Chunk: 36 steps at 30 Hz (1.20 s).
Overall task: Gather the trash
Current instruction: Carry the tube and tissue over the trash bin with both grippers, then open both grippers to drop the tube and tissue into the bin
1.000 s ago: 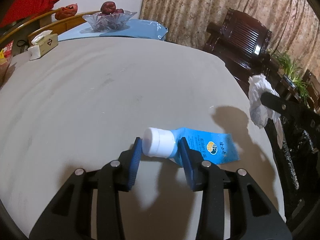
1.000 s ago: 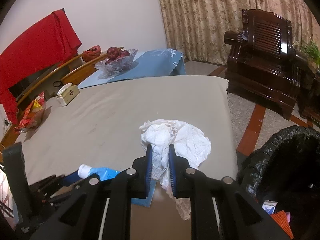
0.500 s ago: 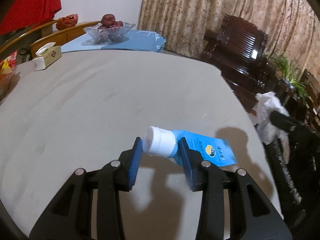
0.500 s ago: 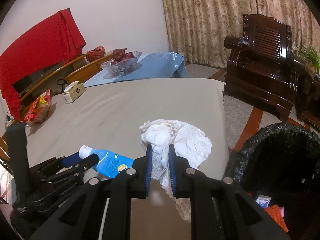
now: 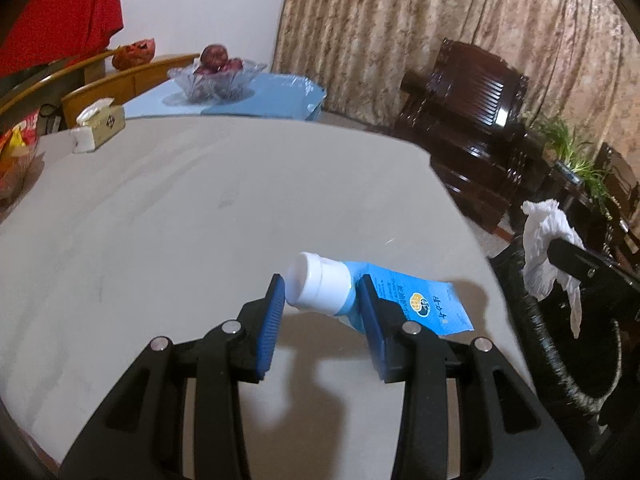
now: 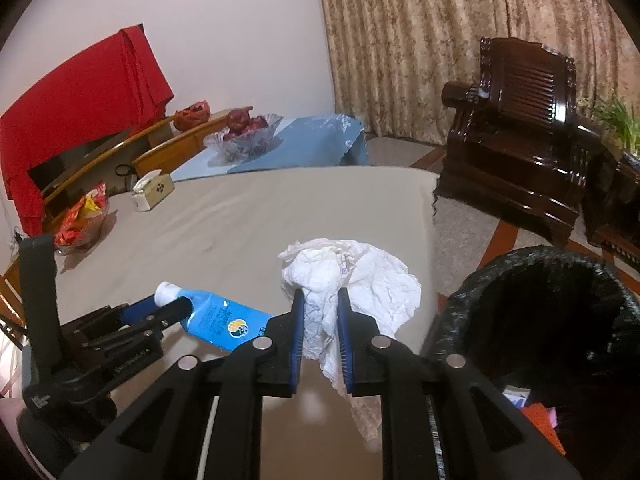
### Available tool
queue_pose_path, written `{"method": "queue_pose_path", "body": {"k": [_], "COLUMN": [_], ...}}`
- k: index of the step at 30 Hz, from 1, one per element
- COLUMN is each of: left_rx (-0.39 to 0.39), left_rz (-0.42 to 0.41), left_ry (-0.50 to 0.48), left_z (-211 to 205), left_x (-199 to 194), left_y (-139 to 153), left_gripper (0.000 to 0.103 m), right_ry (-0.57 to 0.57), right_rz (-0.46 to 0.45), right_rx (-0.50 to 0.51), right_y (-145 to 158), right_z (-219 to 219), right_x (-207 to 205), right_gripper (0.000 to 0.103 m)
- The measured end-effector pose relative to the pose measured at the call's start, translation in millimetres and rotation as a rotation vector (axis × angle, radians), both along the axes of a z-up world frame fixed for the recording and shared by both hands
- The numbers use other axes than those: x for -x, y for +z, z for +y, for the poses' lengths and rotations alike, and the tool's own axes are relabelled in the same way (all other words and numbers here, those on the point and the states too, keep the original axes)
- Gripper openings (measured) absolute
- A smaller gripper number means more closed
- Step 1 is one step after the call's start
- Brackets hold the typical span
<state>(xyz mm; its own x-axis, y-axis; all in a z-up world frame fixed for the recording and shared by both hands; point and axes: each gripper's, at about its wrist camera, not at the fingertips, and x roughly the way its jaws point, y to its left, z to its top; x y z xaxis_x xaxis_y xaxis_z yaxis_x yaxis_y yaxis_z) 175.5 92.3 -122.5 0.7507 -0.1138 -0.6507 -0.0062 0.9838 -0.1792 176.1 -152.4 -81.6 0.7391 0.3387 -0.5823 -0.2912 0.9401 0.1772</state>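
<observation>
My left gripper clamps the blue tube above the table; my right gripper pinches the crumpled tissue just beside the black bin.

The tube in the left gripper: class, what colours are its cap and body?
White cap, blue body on the tube; clearest in the left wrist view.

The bin interior is mostly dark; the tube label print is too small to read

Each hand-held gripper: black frame, blue ribbed pads, silver screws.
</observation>
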Motion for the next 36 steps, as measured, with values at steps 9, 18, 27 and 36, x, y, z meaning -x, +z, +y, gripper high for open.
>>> {"method": "queue_pose_path", "body": {"k": [9, 18, 27, 36], "left_rx": [0.020, 0.040, 0.056, 0.033], "left_rz": [-0.078, -0.134, -0.157, -0.149], "left_ry": [-0.074, -0.185, -0.317, -0.405], "left_z": [-35, -92, -166, -221], "left_x": [4, 4, 0, -6], "left_y": [35, 60, 65, 56], "left_gripper": [0.036, 0.036, 0.036, 0.036], "right_ry": [-0.078, -0.187, -0.296, -0.376], "right_rz": [-0.063, -0.107, -0.102, -0.099], "right_rx": [-0.012, 0.001, 0.020, 0.028], "right_y": [27, 43, 42, 36], "right_z": [-40, -97, -153, -194], "right_x": [20, 43, 63, 82], "right_gripper": [0.016, 0.016, 0.016, 0.016]}}
